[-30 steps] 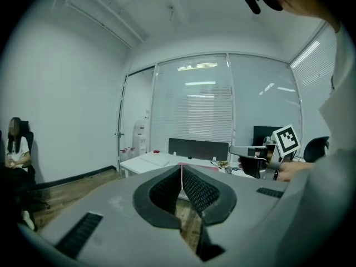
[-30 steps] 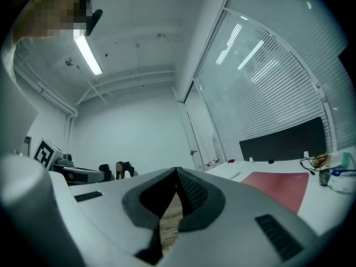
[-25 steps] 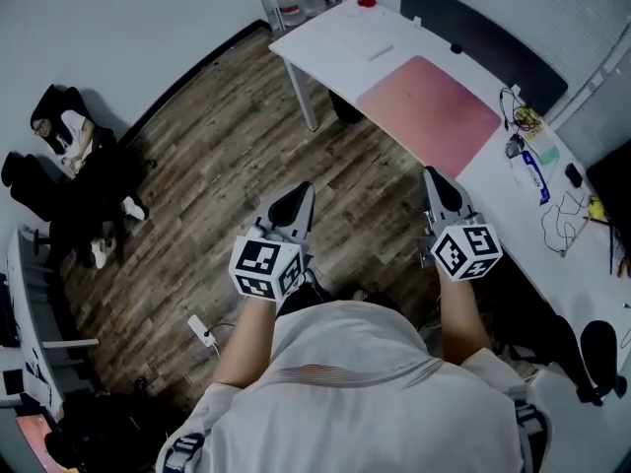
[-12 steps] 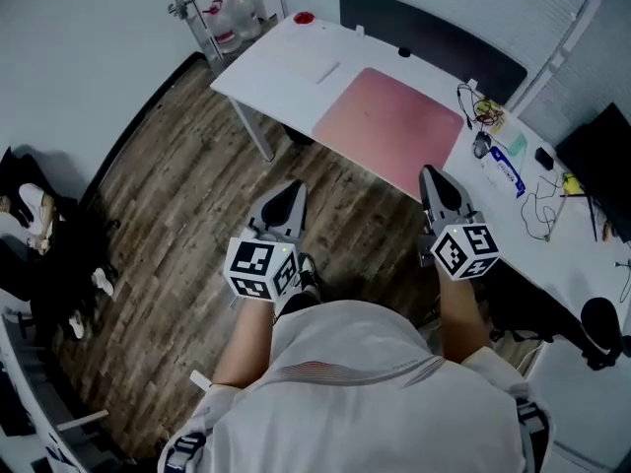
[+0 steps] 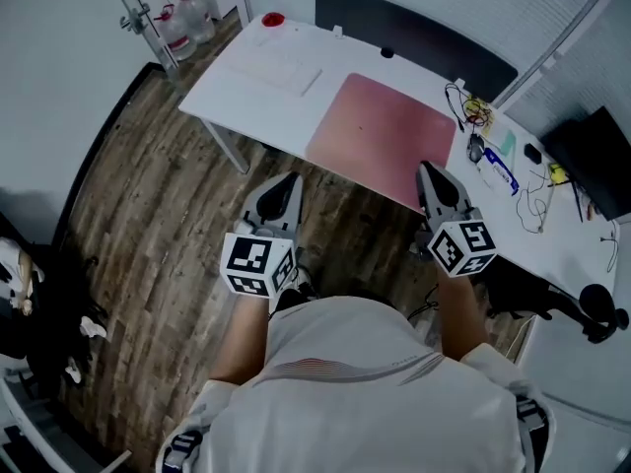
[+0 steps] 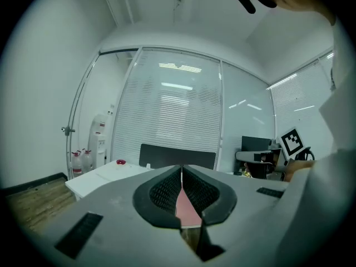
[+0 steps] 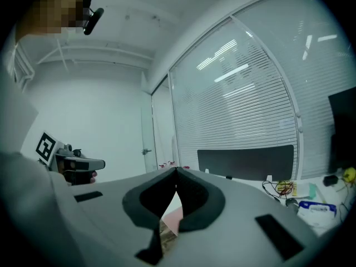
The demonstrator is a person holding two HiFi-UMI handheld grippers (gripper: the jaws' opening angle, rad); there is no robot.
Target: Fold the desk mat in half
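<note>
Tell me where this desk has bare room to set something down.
Bare: the left end of the white desk, between the pink desk mat and the red round object, apart from a pale flat item. Crowded: right of the mat, with cables and small clutter.

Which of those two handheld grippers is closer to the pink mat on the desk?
Right. The right gripper sits at the near edge of the pink mat; the left gripper is over the floor, beyond the mat's left corner.
</note>
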